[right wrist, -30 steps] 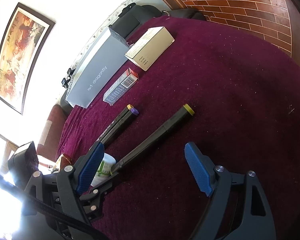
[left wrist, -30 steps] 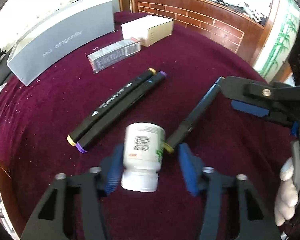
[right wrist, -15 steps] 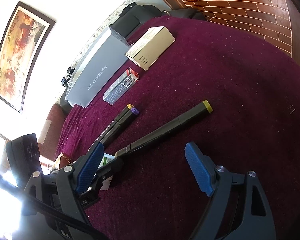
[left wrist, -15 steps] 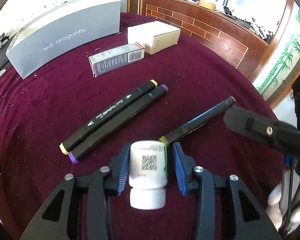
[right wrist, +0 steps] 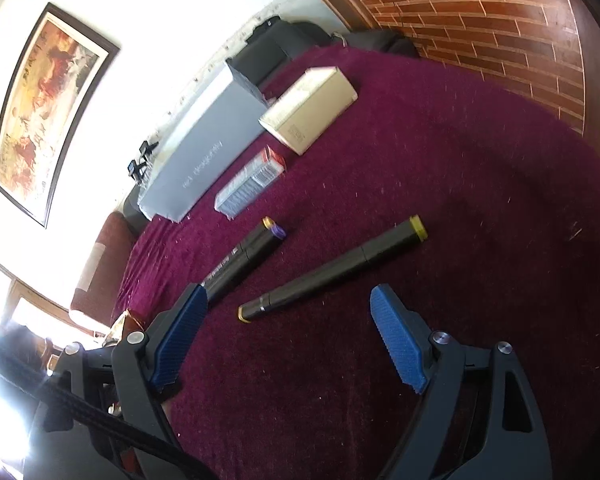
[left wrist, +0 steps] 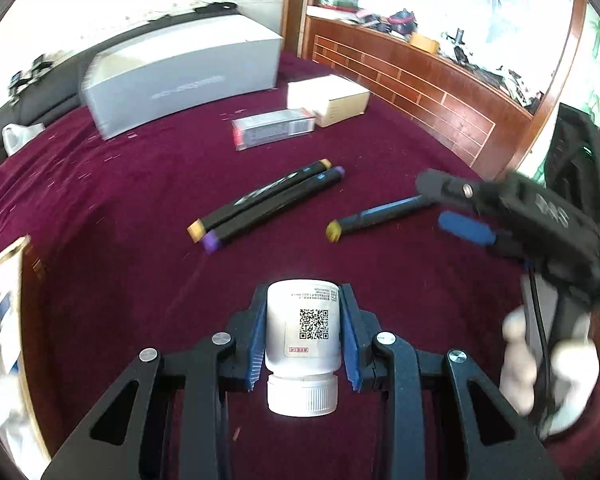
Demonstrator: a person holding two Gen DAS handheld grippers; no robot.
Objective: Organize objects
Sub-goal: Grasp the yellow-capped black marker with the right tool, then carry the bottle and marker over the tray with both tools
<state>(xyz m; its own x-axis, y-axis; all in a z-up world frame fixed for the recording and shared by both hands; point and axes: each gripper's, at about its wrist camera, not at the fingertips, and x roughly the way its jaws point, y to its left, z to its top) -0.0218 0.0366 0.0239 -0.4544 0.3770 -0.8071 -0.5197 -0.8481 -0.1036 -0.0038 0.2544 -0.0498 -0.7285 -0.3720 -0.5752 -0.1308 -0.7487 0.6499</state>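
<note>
Item 1, nearest: the left gripper (left wrist: 303, 334) is clamping a white pill bottle (left wrist: 302, 334) between its blue pads (left wrist: 257, 346), cap end toward the camera, QR label facing up, above the maroon tablecloth (left wrist: 120, 208).

Item 2: the right gripper (right wrist: 288, 340) is hovering over the cloth with its jaws spread wide and nothing between them; in the left wrist view it is showing at the right edge, gripped by a white-gloved hand (left wrist: 548, 372).

Item 3: a single black marker with yellow ends (right wrist: 332, 270) is lying just ahead of the right gripper, apart from the other markers.

Item 4: a pair of black markers (left wrist: 266, 208), one yellow-capped and one purple-capped, are lying side by side and touching, beyond the bottle.

Item 5: a small grey carton with a barcode (left wrist: 274, 132) is lying farther back, just beside a cream box (left wrist: 327, 98).

Item 6, farthest: a long grey box (left wrist: 180, 80) is sitting at the far edge of the cloth; a framed painting (right wrist: 48, 112) is hanging on the wall behind.
</note>
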